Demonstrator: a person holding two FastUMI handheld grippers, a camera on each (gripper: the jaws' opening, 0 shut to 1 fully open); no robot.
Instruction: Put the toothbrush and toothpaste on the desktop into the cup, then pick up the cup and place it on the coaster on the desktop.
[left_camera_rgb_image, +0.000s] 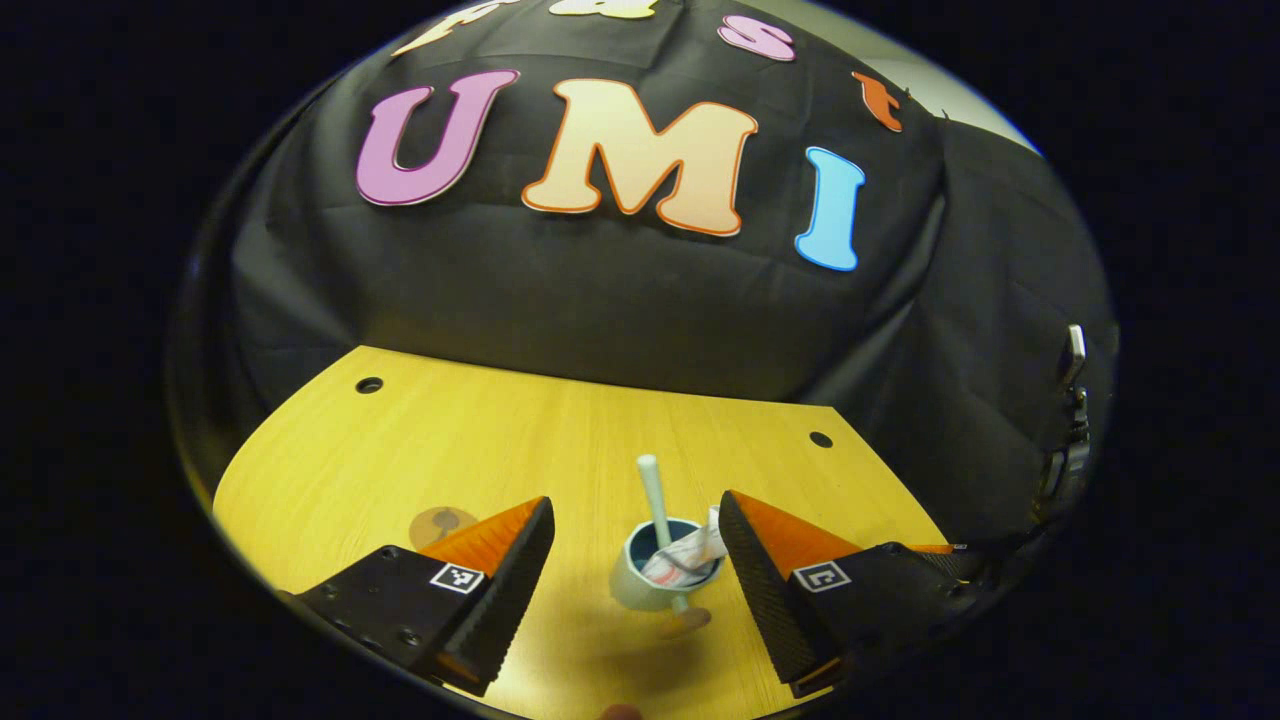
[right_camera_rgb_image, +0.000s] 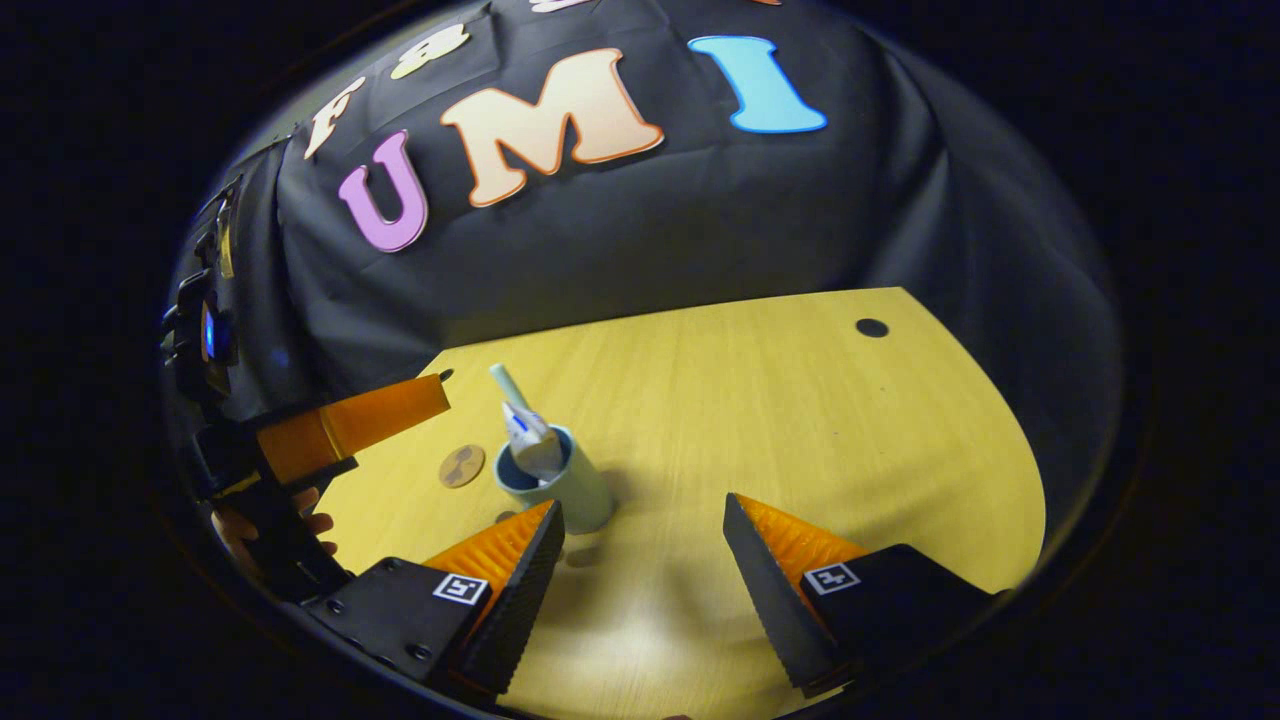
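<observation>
Yellow wood table (left_camera_rgb_image: 450, 440) carries the cup (left_camera_rgb_image: 640, 585) between my left gripper's (left_camera_rgb_image: 636, 560) parted jaws, toothbrush (left_camera_rgb_image: 655, 505) and toothpaste (left_camera_rgb_image: 690, 555) inside; coaster (left_camera_rgb_image: 440, 522) sits left. In the right gripper view, my right gripper's (right_camera_rgb_image: 640, 560) jaws stand apart, cup (right_camera_rgb_image: 570, 485) far-left of them, coaster (right_camera_rgb_image: 461, 466) beyond.

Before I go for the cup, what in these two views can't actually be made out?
- Toothbrush head: hidden inside the cup, both views.
- Toothpaste lower end: hidden by the cup wall.
- Coaster: partly covered by the left gripper finger in the left gripper view; too small for detail in the right gripper view.
- Cup base: blurred in the left gripper view.
</observation>
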